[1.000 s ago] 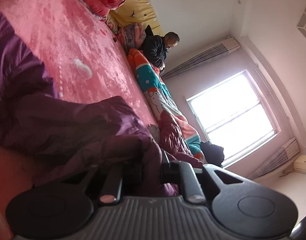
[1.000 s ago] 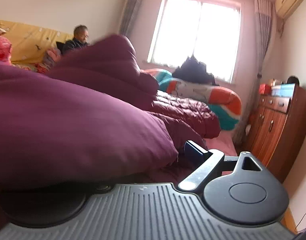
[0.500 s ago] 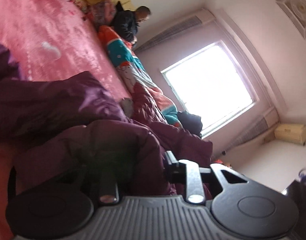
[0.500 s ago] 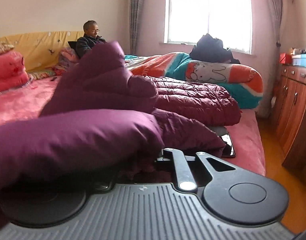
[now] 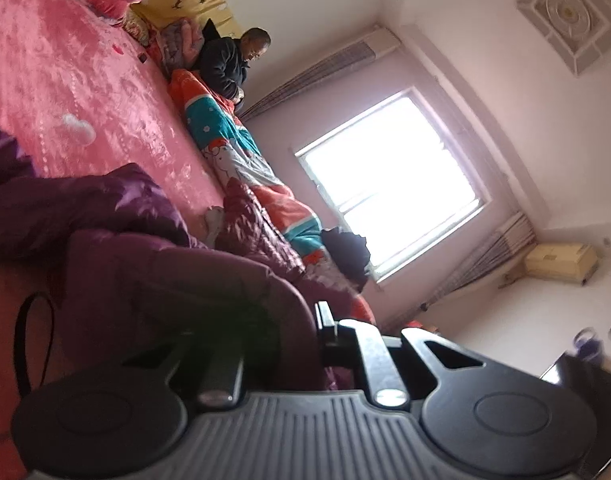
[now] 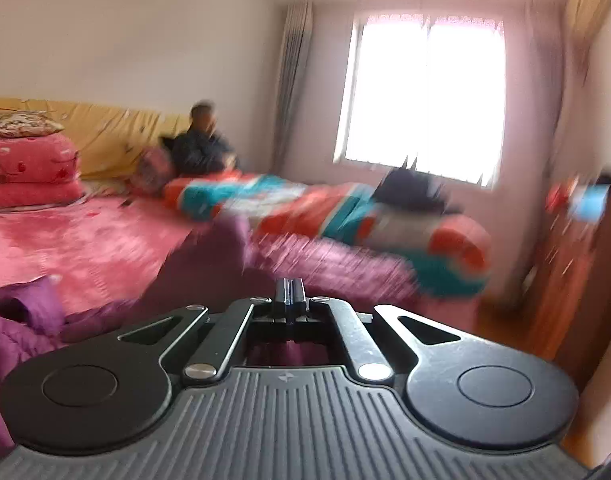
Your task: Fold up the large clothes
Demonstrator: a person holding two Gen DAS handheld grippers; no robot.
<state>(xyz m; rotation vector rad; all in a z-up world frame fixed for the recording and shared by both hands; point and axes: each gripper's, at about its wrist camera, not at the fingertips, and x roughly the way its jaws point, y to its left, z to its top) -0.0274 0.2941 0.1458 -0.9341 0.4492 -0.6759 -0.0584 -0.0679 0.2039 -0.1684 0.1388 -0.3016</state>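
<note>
A purple padded jacket (image 5: pixel 165 280) lies bunched on the pink bed cover (image 5: pixel 85 80). My left gripper (image 5: pixel 277 320) is rolled onto its side and its jaws are closing on a thick fold of the jacket. The fold hides the left finger; only the right finger (image 5: pixel 325 320) shows. In the blurred right wrist view my right gripper (image 6: pixel 289 292) hangs above the purple jacket (image 6: pixel 209 256). Its jaws are closing the last bit, with fingertips together and no cloth seen between them.
A quilted maroon coat (image 6: pixel 325 264) lies past the jacket. A rolled orange and teal quilt (image 6: pixel 305 200) with a black bag (image 6: pixel 413 188) on it runs along the far side. A person (image 6: pixel 201 148) sits by the yellow headboard. A wooden cabinet (image 6: pixel 577 260) stands right.
My right gripper came out from under the draped jacket, shut and rose, so its view is now free of cloth. The left gripper rose and kept the purple fold between its fingers.
</note>
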